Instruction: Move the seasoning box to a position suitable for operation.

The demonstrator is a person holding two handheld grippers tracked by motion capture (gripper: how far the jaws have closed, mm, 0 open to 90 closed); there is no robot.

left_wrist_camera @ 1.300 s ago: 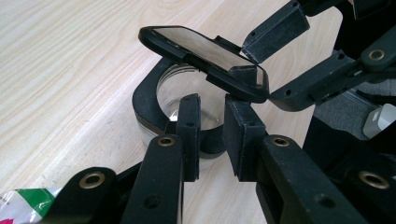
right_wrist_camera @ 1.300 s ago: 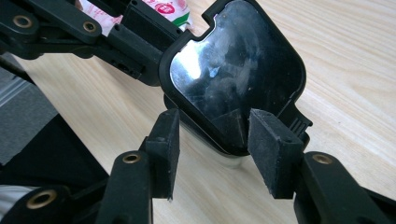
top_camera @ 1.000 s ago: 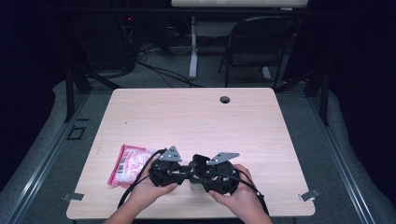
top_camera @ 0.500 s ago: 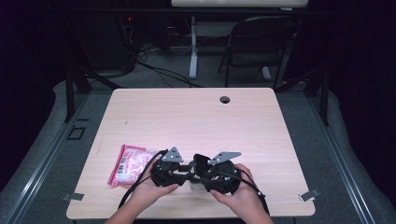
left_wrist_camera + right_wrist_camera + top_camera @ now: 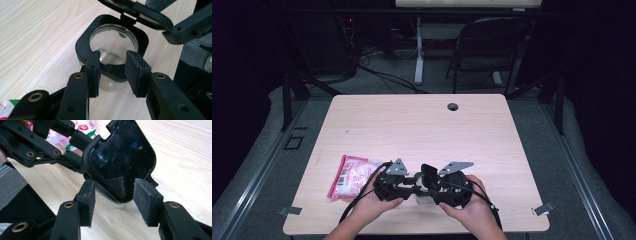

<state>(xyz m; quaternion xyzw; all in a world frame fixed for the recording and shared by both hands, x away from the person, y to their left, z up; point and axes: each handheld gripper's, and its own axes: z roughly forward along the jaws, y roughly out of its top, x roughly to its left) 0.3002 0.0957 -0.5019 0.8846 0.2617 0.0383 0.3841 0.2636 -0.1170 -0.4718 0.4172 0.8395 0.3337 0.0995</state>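
Left claw (image 5: 112, 72) wider, jar (image 5: 112, 50) btwn.

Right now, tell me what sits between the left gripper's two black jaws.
In the left gripper view, the left gripper straddles the black square collar and near rim of a clear glass jar, its black hinged lid flipped open behind.

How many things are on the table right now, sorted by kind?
Clear round glass jar with black square hinged lid: 1
Pink and white plastic packet: 1
Black two-jaw tongs: 2, left and right
Total: 4
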